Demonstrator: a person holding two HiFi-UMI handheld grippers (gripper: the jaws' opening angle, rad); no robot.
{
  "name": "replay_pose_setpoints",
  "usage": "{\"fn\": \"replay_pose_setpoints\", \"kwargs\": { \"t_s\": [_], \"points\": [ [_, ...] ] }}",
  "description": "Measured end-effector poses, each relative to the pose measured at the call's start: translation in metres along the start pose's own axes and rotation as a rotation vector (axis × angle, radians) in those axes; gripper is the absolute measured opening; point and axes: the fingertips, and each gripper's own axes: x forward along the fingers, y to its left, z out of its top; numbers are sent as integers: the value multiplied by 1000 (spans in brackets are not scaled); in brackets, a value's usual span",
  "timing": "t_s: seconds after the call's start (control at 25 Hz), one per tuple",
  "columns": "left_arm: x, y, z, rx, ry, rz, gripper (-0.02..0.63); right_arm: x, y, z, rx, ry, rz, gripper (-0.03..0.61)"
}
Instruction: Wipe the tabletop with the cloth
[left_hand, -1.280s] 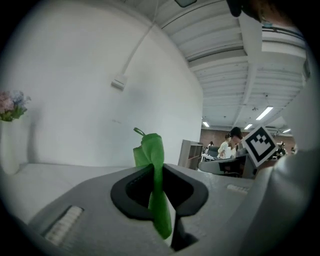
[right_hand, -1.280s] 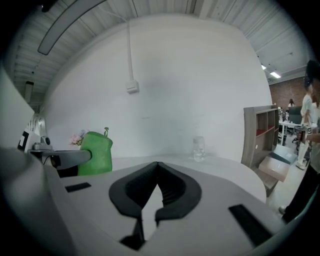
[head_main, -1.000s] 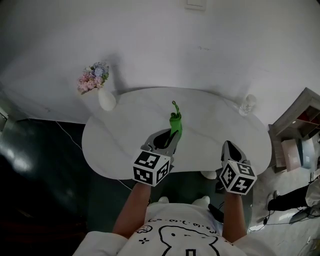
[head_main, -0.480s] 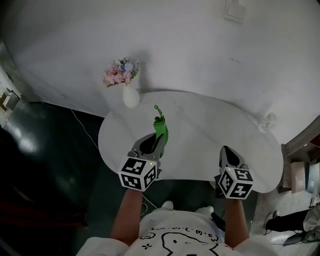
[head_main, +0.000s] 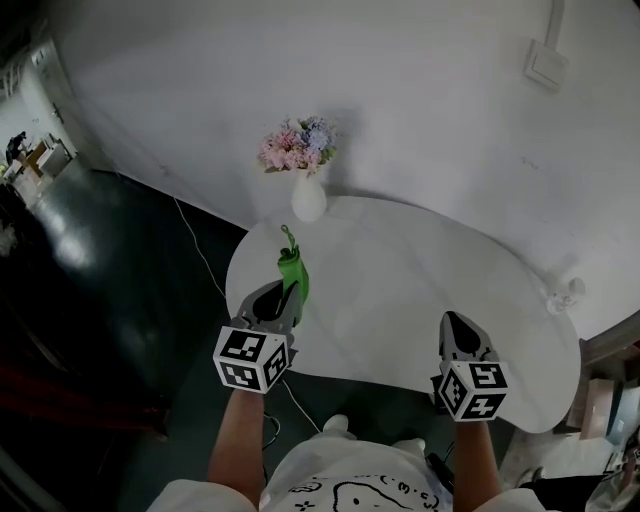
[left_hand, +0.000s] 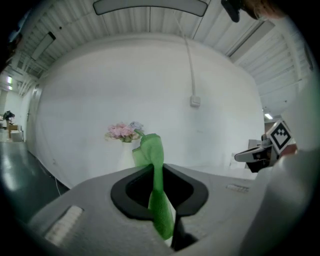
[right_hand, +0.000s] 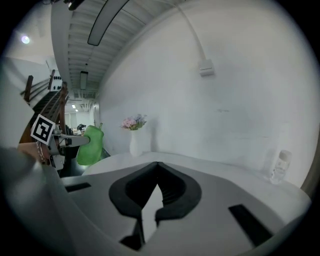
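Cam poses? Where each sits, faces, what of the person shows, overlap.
Head view: on the head, steeply down at the table; forearms, left gripper, right gripper show.
Left gripper view: on that gripper, along fingers shut on the green cloth, toward flower vase and wall; right gripper at right.
Right gripper view: along its shut, empty fingers, across the table; left gripper at left.
Shared: vase and cloth in all three.

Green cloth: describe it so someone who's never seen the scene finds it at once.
Find the white oval tabletop by the white wall, then its left end, near the white vase of pink flowers. There the left hand-held gripper pinches the green cloth, a narrow bunched strip sticking out past its jaws. It is the only bright green thing in view.
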Motion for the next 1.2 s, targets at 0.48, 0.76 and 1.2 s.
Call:
{"fn": "replay_pose_setpoints", "kwargs": {
  "t_s": [0.48, 0.76, 1.2],
  "points": [
    [-31, 117, -42, -77, 124, 285, 48, 38, 25, -34, -16, 127, 92, 0],
    [-29, 171, -65, -72, 229, 359, 48, 40, 26, -58, -20, 200, 88, 0],
    [17, 231, -102, -68, 442, 407, 48, 72, 25, -71, 1, 269, 82, 0]
  ]
}}
